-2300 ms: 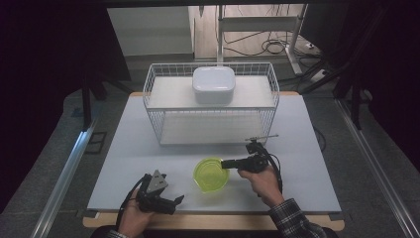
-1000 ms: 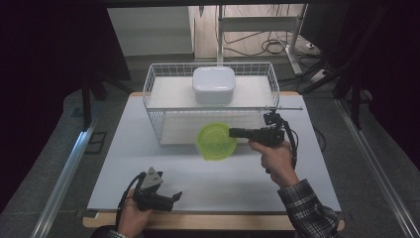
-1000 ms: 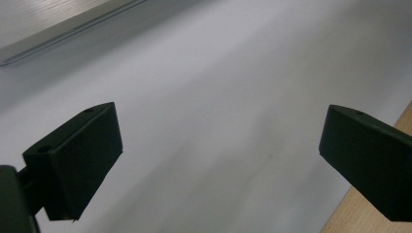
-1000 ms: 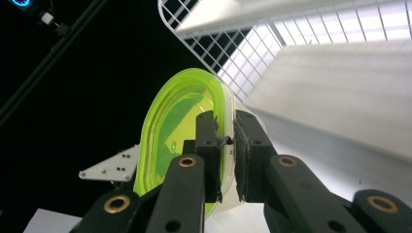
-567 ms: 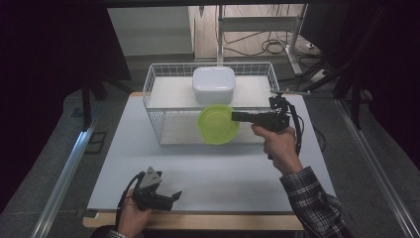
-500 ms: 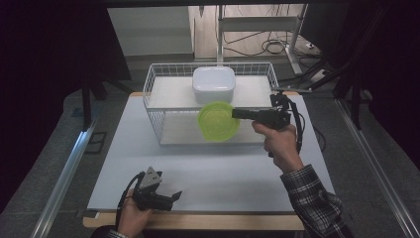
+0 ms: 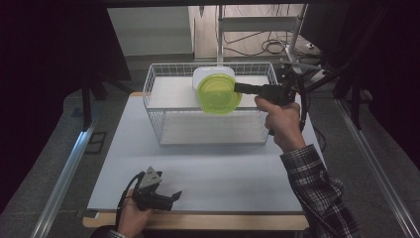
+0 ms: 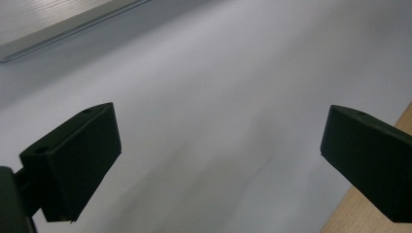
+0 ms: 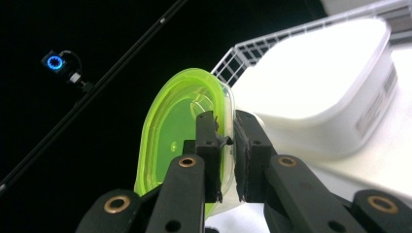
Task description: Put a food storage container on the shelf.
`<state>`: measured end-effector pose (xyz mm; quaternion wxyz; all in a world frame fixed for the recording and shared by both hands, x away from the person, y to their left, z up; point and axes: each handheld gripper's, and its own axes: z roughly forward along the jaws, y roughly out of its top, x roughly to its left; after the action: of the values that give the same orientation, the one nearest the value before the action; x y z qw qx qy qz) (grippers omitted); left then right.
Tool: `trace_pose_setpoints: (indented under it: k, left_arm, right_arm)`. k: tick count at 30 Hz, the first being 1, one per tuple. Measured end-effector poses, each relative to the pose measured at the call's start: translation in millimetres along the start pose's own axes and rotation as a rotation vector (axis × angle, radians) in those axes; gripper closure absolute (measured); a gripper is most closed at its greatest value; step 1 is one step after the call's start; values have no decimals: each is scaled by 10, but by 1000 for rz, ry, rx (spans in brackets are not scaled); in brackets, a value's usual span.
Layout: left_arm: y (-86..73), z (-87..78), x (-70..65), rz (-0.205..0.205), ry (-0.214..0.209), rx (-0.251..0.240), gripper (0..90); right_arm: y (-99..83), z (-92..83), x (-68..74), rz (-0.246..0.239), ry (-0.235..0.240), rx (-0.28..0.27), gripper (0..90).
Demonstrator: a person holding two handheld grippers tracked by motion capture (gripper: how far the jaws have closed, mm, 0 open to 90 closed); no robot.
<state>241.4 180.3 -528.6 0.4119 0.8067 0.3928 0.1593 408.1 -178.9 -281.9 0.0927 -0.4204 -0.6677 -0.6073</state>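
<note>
The right gripper is clenched on just the rim of the green bowl, holding it tipped on edge above the wire basket, over its far rim by the white container. Thin rim grip, so it could swivel, slip out or clip the wire. The right gripper view shows the pads pinching the wall; the high view shows the left gripper spread wide at the desk's near edge.
</note>
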Motion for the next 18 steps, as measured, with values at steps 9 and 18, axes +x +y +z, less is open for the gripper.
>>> trace_pose_setpoints:
  k: [9, 18]
  left_arm:
    - [0, 3, 0, 0, -4, 2, 6]
    - [0, 10, -3, 0, -11, 4, 6]
  right_arm:
    - [306, 102, 23, 11, -55, -60, 817]
    - [487, 318, 0, 35, -126, -108, 817]
